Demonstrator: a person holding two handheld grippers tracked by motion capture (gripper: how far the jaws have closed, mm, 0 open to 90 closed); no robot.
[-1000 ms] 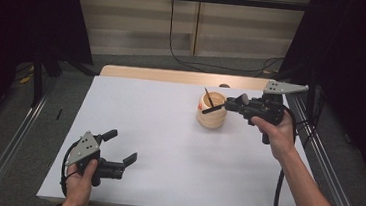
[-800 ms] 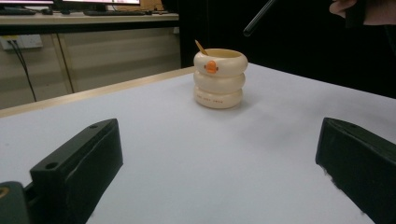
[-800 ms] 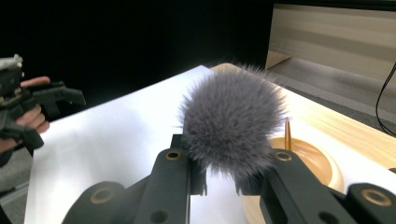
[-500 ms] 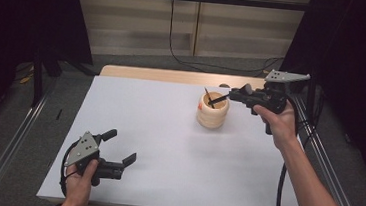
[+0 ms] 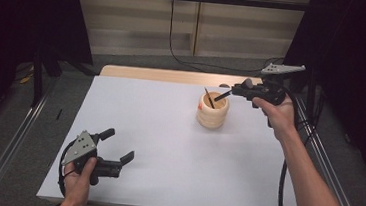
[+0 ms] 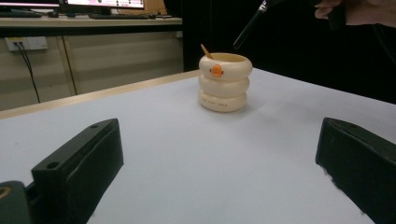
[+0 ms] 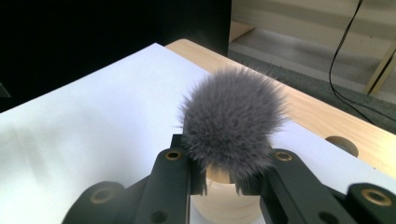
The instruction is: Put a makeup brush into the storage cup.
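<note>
A cream ringed cup [image 5: 212, 113] with an orange beak [image 6: 216, 71] stands right of the table's middle, and a thin wooden stick [image 5: 208, 98] leans inside it. My right gripper [image 5: 240, 90] hovers beside the cup's far right, shut on a makeup brush. The brush's fluffy grey head [image 7: 232, 123] sits between the jaws, and its black handle [image 5: 223, 95] slants down with the tip just above the cup's rim. My left gripper [image 5: 116, 150] rests low at the front left, open and holding nothing, pointing at the cup [image 6: 224, 81].
White paper [image 5: 157, 146] covers the wooden table [image 5: 173, 76], whose far edge stays bare. Metal rails [image 5: 14, 138] run along both sides. A black cable [image 5: 177, 57] hangs behind the table, and a small round hole [image 7: 342, 144] sits in the wood near the cup.
My right gripper has moved right and slightly up with the brush, so the handle tip has risen from inside the cup to its rim. The left gripper has stayed put.
</note>
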